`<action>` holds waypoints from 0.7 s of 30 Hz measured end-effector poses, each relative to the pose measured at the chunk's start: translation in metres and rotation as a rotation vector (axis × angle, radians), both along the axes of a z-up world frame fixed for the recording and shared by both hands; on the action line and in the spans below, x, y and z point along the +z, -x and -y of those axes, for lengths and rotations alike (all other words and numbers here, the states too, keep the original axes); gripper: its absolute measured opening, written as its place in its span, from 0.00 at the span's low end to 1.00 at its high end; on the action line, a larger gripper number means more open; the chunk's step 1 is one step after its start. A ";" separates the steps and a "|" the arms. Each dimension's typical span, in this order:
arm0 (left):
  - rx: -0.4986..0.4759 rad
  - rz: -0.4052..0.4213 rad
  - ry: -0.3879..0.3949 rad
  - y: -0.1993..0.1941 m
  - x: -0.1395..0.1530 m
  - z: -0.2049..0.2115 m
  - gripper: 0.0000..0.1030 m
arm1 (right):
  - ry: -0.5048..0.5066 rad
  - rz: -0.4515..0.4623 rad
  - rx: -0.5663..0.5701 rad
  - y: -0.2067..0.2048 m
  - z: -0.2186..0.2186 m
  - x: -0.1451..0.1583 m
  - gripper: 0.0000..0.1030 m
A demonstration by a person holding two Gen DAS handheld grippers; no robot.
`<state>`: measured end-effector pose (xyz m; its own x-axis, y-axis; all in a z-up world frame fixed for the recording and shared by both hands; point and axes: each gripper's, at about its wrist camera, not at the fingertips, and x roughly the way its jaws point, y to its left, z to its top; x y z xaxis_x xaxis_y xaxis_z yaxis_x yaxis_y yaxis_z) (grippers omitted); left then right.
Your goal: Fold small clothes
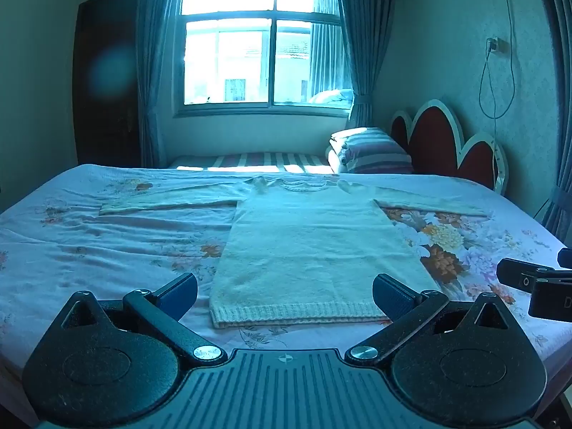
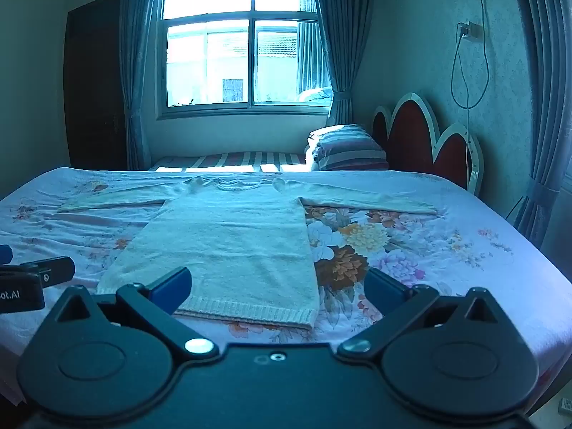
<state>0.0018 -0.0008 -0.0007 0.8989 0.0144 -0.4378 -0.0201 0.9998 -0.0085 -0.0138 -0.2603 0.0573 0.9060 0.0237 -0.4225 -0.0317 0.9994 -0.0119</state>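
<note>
Left wrist view shows the cream knitted long-sleeved sweater (image 1: 304,246) flat mid-bed, hem at the floral-sheeted bed's (image 1: 89,250) near edge: soft, light, floppy, best pinched at the ribbed hem corners; left gripper (image 1: 285,295) and right gripper (image 2: 278,289) both gape wide, empty.

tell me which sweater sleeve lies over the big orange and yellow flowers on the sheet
The sleeve stretching toward the headboard side, on the right in both views. The big blooms sit right beside it; the other sleeve lies on paler, wrinkled sheet.
</note>
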 end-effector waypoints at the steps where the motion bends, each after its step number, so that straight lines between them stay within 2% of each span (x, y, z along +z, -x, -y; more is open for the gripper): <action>1: 0.002 -0.001 0.000 -0.001 0.000 0.000 1.00 | 0.001 0.000 -0.003 0.000 0.000 0.000 1.00; 7: -0.002 0.000 -0.007 -0.002 0.002 0.012 1.00 | -0.008 0.003 -0.009 0.000 0.001 -0.001 1.00; 18: -0.014 0.020 0.007 -0.001 -0.001 0.001 1.00 | -0.009 0.001 -0.014 0.003 0.008 -0.001 1.00; 21: -0.017 0.024 -0.001 0.000 -0.001 0.002 1.00 | -0.001 0.000 -0.015 0.000 -0.003 0.000 1.00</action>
